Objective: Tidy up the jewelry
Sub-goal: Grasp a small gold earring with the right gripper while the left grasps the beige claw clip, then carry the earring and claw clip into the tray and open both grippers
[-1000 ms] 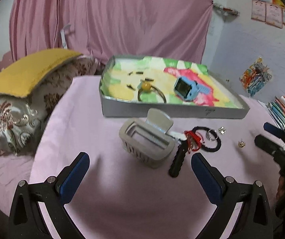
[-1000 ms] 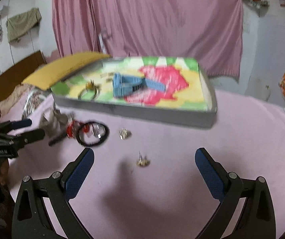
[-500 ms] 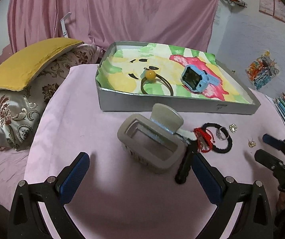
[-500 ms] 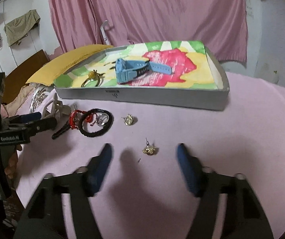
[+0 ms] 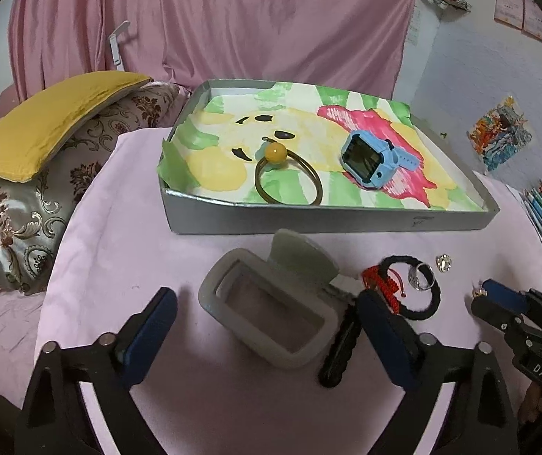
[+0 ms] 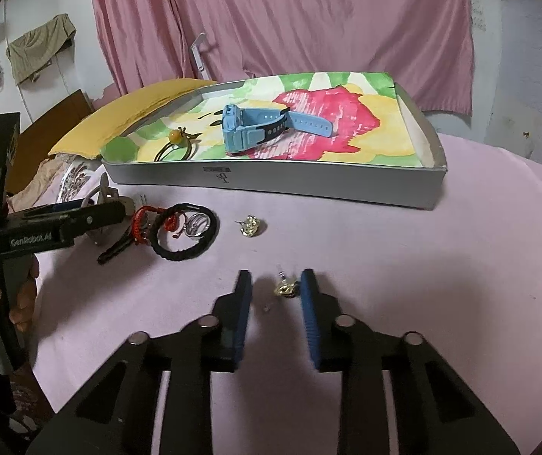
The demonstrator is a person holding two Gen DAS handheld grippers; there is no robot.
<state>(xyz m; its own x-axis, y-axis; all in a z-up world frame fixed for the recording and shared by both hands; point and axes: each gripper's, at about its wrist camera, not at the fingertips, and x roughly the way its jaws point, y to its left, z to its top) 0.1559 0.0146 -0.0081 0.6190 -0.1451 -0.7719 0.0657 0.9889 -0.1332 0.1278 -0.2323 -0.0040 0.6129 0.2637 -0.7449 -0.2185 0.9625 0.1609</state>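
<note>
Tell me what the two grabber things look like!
Each hand-held gripper is black plastic with two fingers ending in blue ribbed pads and round silver bolts. The left hand-held gripper reads "GenRobot.AI" in white on its side, seen from the right wrist view. The right hand-held gripper looks the same. No cables show.

A home bedroom: patterned pillows (image 5: 24, 204); pink curtain (image 5: 233, 22); hung clothes (image 6: 39, 53).

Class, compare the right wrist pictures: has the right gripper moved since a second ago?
Yes. The right gripper has advanced toward the gold earring on the pink cloth, its fingers narrowing around it, not yet clamped.
</note>
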